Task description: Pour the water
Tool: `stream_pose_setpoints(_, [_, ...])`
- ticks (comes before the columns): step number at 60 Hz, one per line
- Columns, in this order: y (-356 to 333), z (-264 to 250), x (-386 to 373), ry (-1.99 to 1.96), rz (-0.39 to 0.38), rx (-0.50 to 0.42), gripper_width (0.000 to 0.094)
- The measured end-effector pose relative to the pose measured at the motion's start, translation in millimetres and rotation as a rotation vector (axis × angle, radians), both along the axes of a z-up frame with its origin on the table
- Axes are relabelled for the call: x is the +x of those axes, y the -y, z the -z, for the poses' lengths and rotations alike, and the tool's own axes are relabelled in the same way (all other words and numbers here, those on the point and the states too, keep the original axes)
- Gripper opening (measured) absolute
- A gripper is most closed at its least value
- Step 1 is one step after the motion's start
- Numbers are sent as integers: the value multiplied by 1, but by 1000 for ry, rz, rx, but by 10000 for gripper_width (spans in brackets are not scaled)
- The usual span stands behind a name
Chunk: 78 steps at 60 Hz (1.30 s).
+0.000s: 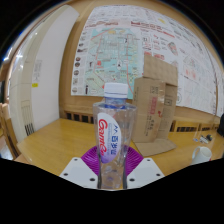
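A clear plastic water bottle (113, 135) with a white cap and a white label with red and blue print stands upright between my fingers. My gripper (112, 165) is shut on the bottle, with both purple pads (94, 157) pressing its lower body. The bottle's base is hidden between the fingers. The wooden table (60, 145) lies below and beyond it. No cup or other vessel shows.
A brown cardboard box (153, 108) stands on the table just beyond the bottle to the right. Wooden benches and a wall with large printed posters (130, 50) lie behind. A white door or panel (45, 70) is on the left.
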<state>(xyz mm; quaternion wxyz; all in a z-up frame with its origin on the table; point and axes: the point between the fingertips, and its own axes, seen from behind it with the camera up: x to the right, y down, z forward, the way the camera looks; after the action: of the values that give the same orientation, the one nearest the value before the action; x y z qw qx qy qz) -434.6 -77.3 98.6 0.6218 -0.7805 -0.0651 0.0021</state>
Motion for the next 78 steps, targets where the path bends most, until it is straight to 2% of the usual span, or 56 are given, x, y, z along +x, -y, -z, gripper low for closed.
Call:
stream_pose_setpoints(7, [7, -30, -6, -81, -56, 34, 273])
stream_pose_setpoints(15, [20, -96, 6, -322, -104, 82, 274])
stream_pose_setpoints(21, [32, -148, 18, -627, -172, 94, 271])
stream_pose_setpoints(28, [48, -202, 48, -1071, -290, 87, 272])
stream_pose_setpoints(36, [51, -233, 109, -1610, -382, 89, 271])
stream_pose_setpoints(47, [47, -204, 194, -2147, -325, 110, 269])
stream_pose_setpoints(59, [37, -157, 237, -2415, -211, 86, 270])
stream_pose_setpoints(71, [35, -165, 239, -2418, -241, 9, 270])
stream_pose_setpoints(78, [39, -194, 237, -2188, -282, 0, 270])
